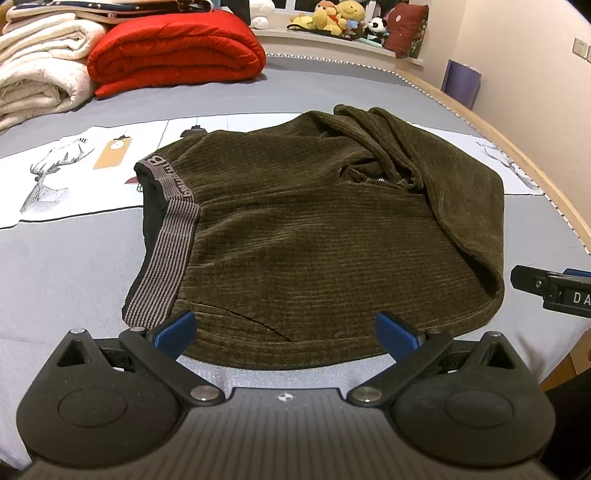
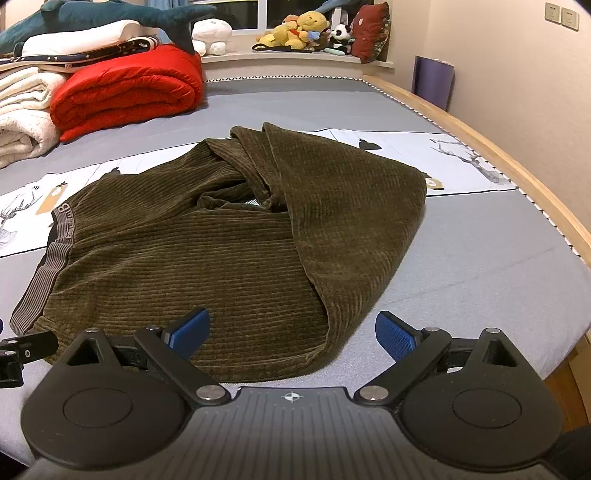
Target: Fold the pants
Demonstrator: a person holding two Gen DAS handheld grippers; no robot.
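- Pants [image 1: 295, 236] of olive-brown corduroy lie on the bed [image 1: 66, 266], near its front edge, folded over so that the legs are doubled back on the seat.
- Waistband [image 1: 173, 236], grey with fine stripes and some lettering, runs along the left side of the pants; the black lining shows just behind it.
- Folded legs form a thick flap on the right side, and their bunched ends lie crumpled toward the far side of the pile [image 2: 258, 177].
- Left gripper [image 1: 286, 328] hovers at the near hem of the pants, jaws wide apart and empty, its blue pads [image 1: 177, 330] just above the cloth edge.
- Right gripper [image 2: 293, 332] hangs at the near right corner of the pants, jaws likewise spread and holding nothing; its left pad is over the corduroy and its right pad over the bare grey sheet.
- Each gripper shows at the edge of the other's view, so they are side by side along the front edge of the bed.
- Bed sheet is grey with a white printed band showing deer drawings [image 1: 48, 177].
- Red quilt [image 1: 173, 51], rolled up, and cream blankets [image 1: 40, 66] are stacked at the far left corner of the bed, well apart from the pants.
- Stuffed toys [image 2: 306, 29] sit on the window ledge beyond the far edge.
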